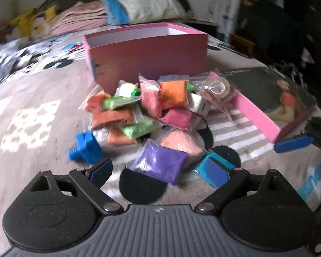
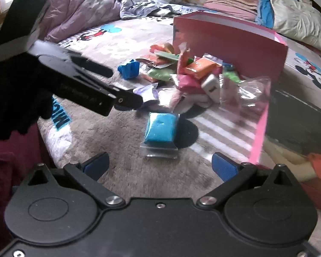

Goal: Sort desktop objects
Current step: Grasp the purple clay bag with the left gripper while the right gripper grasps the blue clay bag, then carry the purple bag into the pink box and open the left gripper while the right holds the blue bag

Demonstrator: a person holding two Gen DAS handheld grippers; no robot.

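A heap of bagged clay in orange, green, pink and peach (image 1: 152, 107) lies on the bed in front of an open pink box (image 1: 147, 57). My left gripper (image 1: 159, 172) is open just above the blanket, and a purple clay bag (image 1: 160, 162) lies between its blue pads without touching them. A blue clay bag (image 2: 160, 130) lies a short way ahead of my right gripper (image 2: 160, 166), which is open and holds nothing. In the right wrist view the left gripper's black finger (image 2: 128, 100) reaches toward the purple bag (image 2: 147, 93).
A blue plastic mould (image 1: 85, 150) sits left of the heap. A white charger (image 1: 198, 105) and a bagged tape roll (image 1: 217, 87) lie at its right. The pink lid (image 1: 256, 115) rests to the right. Pillows and bedding crowd the back. A gloved hand (image 2: 10, 96) holds the left gripper.
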